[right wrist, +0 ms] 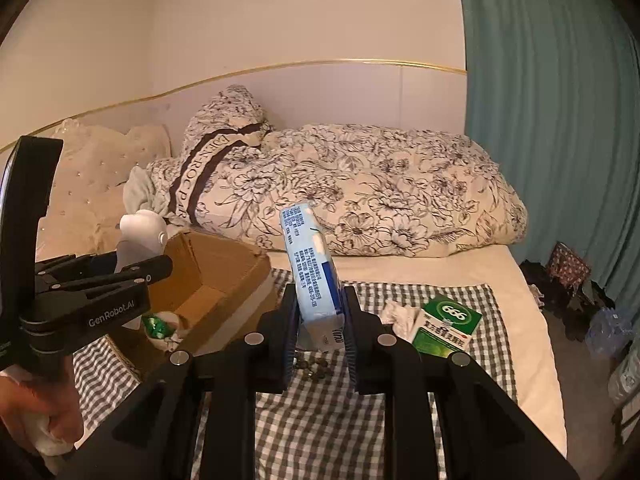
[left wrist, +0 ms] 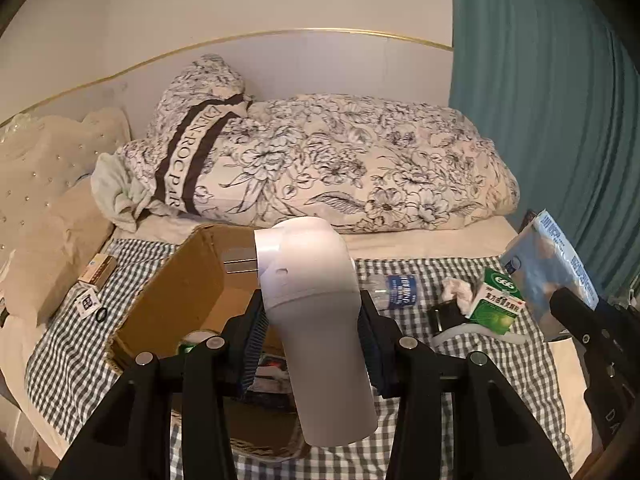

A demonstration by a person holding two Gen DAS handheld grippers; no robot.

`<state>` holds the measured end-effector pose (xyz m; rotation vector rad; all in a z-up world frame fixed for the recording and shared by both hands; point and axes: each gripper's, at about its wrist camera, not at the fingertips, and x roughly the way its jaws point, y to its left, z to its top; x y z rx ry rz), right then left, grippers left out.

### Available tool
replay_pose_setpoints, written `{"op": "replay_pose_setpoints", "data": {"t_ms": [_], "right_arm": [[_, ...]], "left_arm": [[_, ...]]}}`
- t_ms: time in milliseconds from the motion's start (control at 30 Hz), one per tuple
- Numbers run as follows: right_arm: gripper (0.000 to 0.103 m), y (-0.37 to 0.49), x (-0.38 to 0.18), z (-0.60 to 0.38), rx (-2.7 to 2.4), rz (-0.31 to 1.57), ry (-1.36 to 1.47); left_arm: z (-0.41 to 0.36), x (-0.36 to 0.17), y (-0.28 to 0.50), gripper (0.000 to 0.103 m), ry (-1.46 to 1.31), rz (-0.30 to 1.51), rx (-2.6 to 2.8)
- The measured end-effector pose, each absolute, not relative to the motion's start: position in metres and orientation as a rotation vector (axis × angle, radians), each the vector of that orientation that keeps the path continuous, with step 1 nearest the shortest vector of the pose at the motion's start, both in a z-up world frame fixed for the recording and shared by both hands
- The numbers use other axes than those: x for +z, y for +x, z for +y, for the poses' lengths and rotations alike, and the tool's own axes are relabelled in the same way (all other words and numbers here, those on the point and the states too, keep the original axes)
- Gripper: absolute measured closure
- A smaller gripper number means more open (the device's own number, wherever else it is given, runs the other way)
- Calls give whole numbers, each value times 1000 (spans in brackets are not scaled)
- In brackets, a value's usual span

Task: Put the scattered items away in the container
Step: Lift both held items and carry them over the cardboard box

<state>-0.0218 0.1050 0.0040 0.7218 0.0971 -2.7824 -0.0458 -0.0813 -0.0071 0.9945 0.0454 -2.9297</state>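
Note:
My left gripper is shut on a white hair dryer, held above the near corner of the open cardboard box; its plug prongs point left over the box. My right gripper is shut on a pale blue tissue pack, upright and lifted above the checked cloth. The same tissue pack shows at the right of the left wrist view. The cardboard box holds a green wrapper and white items. A green medicine box lies on the cloth to the right.
A water bottle, crumpled tissue and a dark object with a white cable lie on the cloth. A small box and black ring sit left of the carton. A floral duvet lies behind; teal curtain at right.

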Motion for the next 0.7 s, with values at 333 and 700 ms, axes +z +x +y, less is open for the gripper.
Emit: {"op": "replay_pose_setpoints", "data": {"t_ms": [333,700], "right_arm": [[83,-27,4,65,-2722,124,705],[83,-43,-12,19,-2653,158,726]], "left_arm": [[-124,-5,-46,59,953,108,-2870],[-168,-20,-52,59,953,131,-2797]]}}
